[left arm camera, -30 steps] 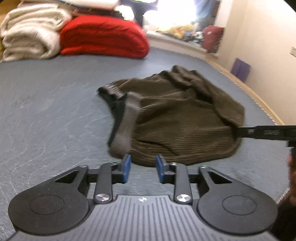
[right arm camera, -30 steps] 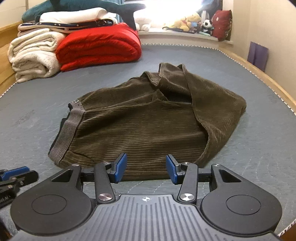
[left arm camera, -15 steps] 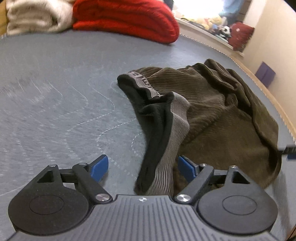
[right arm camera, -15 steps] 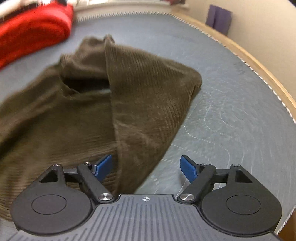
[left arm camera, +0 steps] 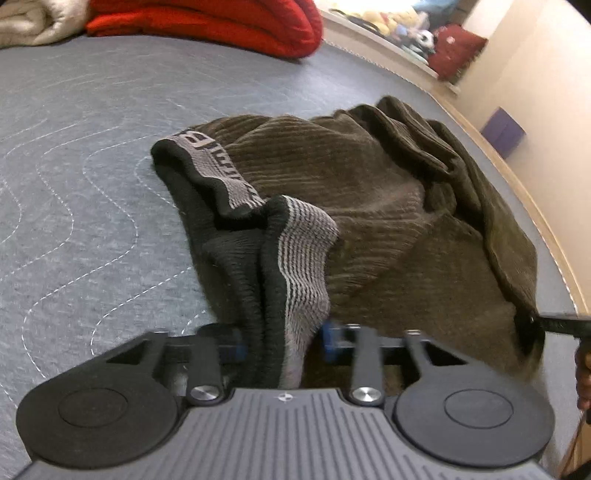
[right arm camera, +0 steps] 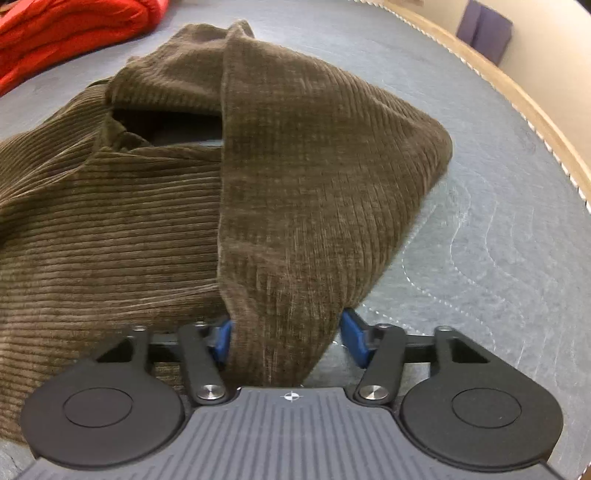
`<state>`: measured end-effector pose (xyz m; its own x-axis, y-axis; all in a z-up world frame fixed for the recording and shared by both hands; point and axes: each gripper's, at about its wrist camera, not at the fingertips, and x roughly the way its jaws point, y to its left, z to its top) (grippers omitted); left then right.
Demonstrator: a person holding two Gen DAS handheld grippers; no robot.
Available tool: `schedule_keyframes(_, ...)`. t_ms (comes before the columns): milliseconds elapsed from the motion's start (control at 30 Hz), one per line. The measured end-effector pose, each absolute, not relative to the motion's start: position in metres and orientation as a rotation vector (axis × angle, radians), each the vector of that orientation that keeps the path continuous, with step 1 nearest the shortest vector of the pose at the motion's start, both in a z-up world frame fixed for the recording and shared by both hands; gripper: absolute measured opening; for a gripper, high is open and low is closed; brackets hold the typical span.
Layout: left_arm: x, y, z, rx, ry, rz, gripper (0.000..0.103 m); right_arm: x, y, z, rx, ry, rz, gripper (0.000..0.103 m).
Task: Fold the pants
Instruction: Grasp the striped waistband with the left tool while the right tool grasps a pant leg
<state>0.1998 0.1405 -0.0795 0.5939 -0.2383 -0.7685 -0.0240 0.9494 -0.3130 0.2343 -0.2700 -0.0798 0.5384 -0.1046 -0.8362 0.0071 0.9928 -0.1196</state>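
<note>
Brown corduroy pants (left arm camera: pixel 369 206) lie crumpled on the grey quilted bed. Their grey-and-black elastic waistband (left arm camera: pixel 295 258) runs up into my left gripper (left arm camera: pixel 282 345), whose blue pads press on it from both sides. In the right wrist view the pants (right arm camera: pixel 110 221) spread to the left, and a folded leg corner (right arm camera: pixel 295 221) runs into my right gripper (right arm camera: pixel 286 338). Its left pad touches the cloth and its right pad stands close beside it. The right gripper also shows in the left wrist view at the right edge (left arm camera: pixel 561 326).
A red folded blanket (left arm camera: pixel 221 18) and a cream one (left arm camera: pixel 33 22) lie at the head of the bed. The wooden bed edge (right arm camera: pixel 517 103) and a wall run along the right. A purple box (left arm camera: pixel 504 131) stands by the wall.
Both grippers have moved in onto the pants and closed from wide open. The left one now clamps the waistband; the right one has narrowed around the leg corner.
</note>
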Motion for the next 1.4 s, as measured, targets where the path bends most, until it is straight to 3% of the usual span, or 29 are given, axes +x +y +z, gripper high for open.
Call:
schedule_keyframes(67, 0.193, 0.145, -0.07, -0.307, 0.935, -0.132, 0.024, 0.228, -0.269, -0.076, -0.128, 0.976, -0.071, 0.02)
schedule_keyframes(133, 0.182, 0.156, -0.061, -0.354, 0.941, -0.125, 0.023, 0.22, -0.271, -0.07, -0.085, 0.976, -0.073, 0.016)
schedule_keyframes(567, 0.052, 0.28, -0.028, -0.367, 1.037, 0.143, 0.023, 0.085, -0.183, -0.058, 0.042, 1.1, 0.198, 0.013)
schedule_keyframes(633, 0.041, 0.282, -0.026, -0.343, 1.037, 0.196, 0.027, 0.063, -0.16, -0.061, 0.002, 1.113, 0.23, 0.013)
schedule_keyframes(700, 0.035, 0.276, -0.021, -0.315, 1.029, 0.3, 0.054, 0.048, -0.142, -0.061, -0.065, 1.113, 0.24, 0.013)
schedule_keyframes(733, 0.032, 0.269, -0.017, -0.289, 1.014, 0.371, 0.061, 0.045, -0.138, -0.061, -0.087, 1.109, 0.244, 0.013)
schedule_keyframes(800, 0.02, 0.252, -0.007, -0.265, 0.936, 0.499, 0.067, 0.043, -0.138, -0.055, -0.131, 1.077, 0.24, 0.015)
schedule_keyframes(900, 0.004, 0.223, 0.01, -0.222, 0.787, 0.559, 0.068, 0.043, -0.147, -0.04, -0.064, 1.024, 0.21, 0.031)
schedule_keyframes(1033, 0.008, 0.188, 0.015, -0.22, 0.706, 0.287, 0.068, 0.054, -0.161, -0.01, -0.038, 0.882, 0.161, 0.042)
schedule_keyframes(1067, 0.008, 0.183, 0.009, -0.24, 0.703, 0.179, 0.058, 0.063, -0.163, -0.004, -0.03, 0.86, 0.151, 0.044)
schedule_keyframes(1100, 0.011, 0.175, 0.001, -0.239, 0.709, 0.078, 0.038, 0.073, -0.166, -0.003, -0.016, 0.847, 0.141, 0.044)
schedule_keyframes(1200, 0.023, 0.162, -0.02, -0.18, 0.787, -0.051, 0.009, 0.109, -0.163, -0.004, 0.023, 0.844, 0.134, 0.044)
schedule_keyframes(1333, 0.046, 0.17, -0.07, -0.182, 1.024, -0.073, 0.005, 0.152, -0.14, -0.025, 0.01, 0.847, 0.134, 0.047)
schedule_keyframes(1400, 0.046, 0.172, -0.067, -0.197, 1.009, -0.091, 0.005, 0.177, -0.126, -0.034, -0.02, 0.861, 0.124, 0.049)
